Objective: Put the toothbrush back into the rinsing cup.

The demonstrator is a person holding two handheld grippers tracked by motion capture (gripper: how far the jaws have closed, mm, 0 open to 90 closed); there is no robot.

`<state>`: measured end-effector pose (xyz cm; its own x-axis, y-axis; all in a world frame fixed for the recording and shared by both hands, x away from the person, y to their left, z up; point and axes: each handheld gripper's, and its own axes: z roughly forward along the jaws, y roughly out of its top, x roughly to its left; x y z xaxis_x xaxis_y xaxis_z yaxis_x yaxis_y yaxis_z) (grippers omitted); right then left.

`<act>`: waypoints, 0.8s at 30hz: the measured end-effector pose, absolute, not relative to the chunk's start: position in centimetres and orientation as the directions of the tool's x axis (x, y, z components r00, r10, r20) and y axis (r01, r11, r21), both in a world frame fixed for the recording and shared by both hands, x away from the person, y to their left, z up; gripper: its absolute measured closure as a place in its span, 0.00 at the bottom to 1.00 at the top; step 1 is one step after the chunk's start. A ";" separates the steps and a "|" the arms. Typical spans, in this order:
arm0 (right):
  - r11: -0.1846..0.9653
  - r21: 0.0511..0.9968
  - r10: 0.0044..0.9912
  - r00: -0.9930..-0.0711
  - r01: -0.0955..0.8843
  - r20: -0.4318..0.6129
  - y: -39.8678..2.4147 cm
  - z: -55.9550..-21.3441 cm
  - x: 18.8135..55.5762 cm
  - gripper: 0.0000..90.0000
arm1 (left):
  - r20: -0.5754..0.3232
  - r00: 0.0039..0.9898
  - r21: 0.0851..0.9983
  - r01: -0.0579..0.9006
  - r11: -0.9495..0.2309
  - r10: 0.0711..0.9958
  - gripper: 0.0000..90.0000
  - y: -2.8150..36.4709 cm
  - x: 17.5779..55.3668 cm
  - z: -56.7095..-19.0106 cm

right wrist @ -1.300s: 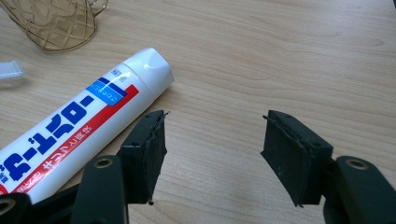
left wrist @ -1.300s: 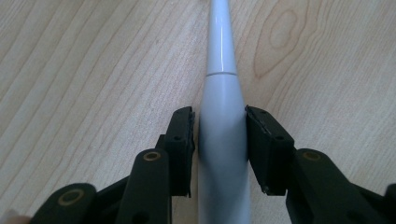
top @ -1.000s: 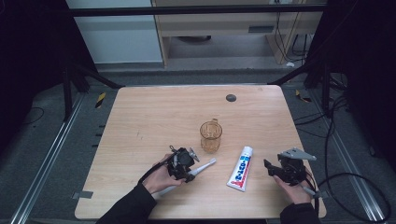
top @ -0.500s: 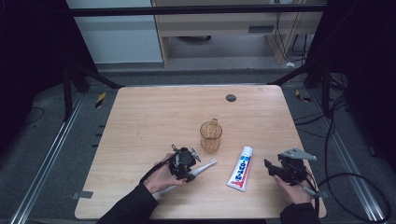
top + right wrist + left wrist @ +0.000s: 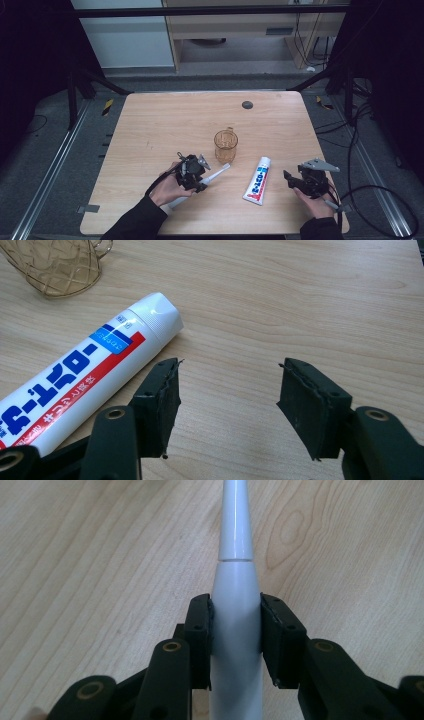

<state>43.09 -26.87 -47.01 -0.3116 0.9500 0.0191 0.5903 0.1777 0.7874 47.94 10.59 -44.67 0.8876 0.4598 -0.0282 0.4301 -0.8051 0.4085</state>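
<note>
Now left claw (image 5: 235, 630) clamped on white toothbrush (image 5: 235, 580); right claw (image 5: 227, 405) wide open, empty, beside toothpaste tube (image 5: 85, 375).

Table: light wooden square tabletop (image 5: 165, 125), centre of frame.
Floor: grey carpet (image 5: 45, 150), metal rails lower left and right.
Back: pale wooden cabinet (image 5: 235, 25), top centre; white panel (image 5: 120, 35), upper left.
Sides: dark, black cables (image 5: 360, 120) right.

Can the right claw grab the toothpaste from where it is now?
Probably yes. The right claw is open, and the toothpaste lies flat on the table right beside it, apart from the cup. Nothing sits between them.
</note>
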 end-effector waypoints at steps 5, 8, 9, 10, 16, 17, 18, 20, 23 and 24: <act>0.176 0.788 0.951 -0.310 0.590 0.020 -26.9 -47.0 43.1 0.46 | -0.026 0.873 0.445 0.447 -0.776 0.487 0.74 11.6 47.9 -43.6; 0.177 0.790 0.950 -0.311 0.587 0.018 -26.9 -47.0 43.0 0.46 | -0.025 0.866 0.471 0.451 -0.758 0.499 0.74 12.2 47.8 -42.9; 0.177 0.790 0.950 -0.311 0.587 0.019 -26.9 -47.0 43.1 0.46 | -0.024 0.864 0.477 0.451 -0.754 0.502 0.74 12.3 47.8 -42.8; 0.177 0.789 0.951 -0.310 0.589 0.018 -26.9 -47.0 43.1 0.46 | -0.023 0.862 0.487 0.453 -0.747 0.507 0.74 12.5 47.8 -42.6; 0.176 0.789 0.951 -0.308 0.589 0.018 -26.9 -47.0 43.1 0.46 | -0.016 0.849 0.533 0.454 -0.714 0.527 0.74 13.5 47.8 -41.4; 0.176 0.789 0.951 -0.309 0.589 0.018 -26.9 -47.0 43.1 0.46 | -0.016 0.848 0.540 0.454 -0.709 0.530 0.74 13.6 47.8 -41.2; 0.177 0.788 0.951 -0.308 0.589 0.017 -26.8 -47.0 43.1 0.46 | -0.014 0.845 0.550 0.452 -0.702 0.534 0.74 13.8 47.8 -41.0; 0.177 0.787 0.951 -0.308 0.591 0.018 -26.9 -47.1 43.1 0.46 | -0.011 0.839 0.565 0.455 -0.688 0.545 0.74 14.0 47.8 -40.7; 0.177 0.787 0.951 -0.308 0.590 0.017 -26.8 -47.1 43.1 0.46 | -0.007 0.825 0.596 0.457 -0.660 0.565 0.74 14.5 47.8 -40.2; 0.178 0.789 0.951 -0.308 0.588 0.015 -26.8 -47.1 43.1 0.46 | -0.003 0.821 0.600 0.458 -0.656 0.571 0.74 14.6 47.9 -40.0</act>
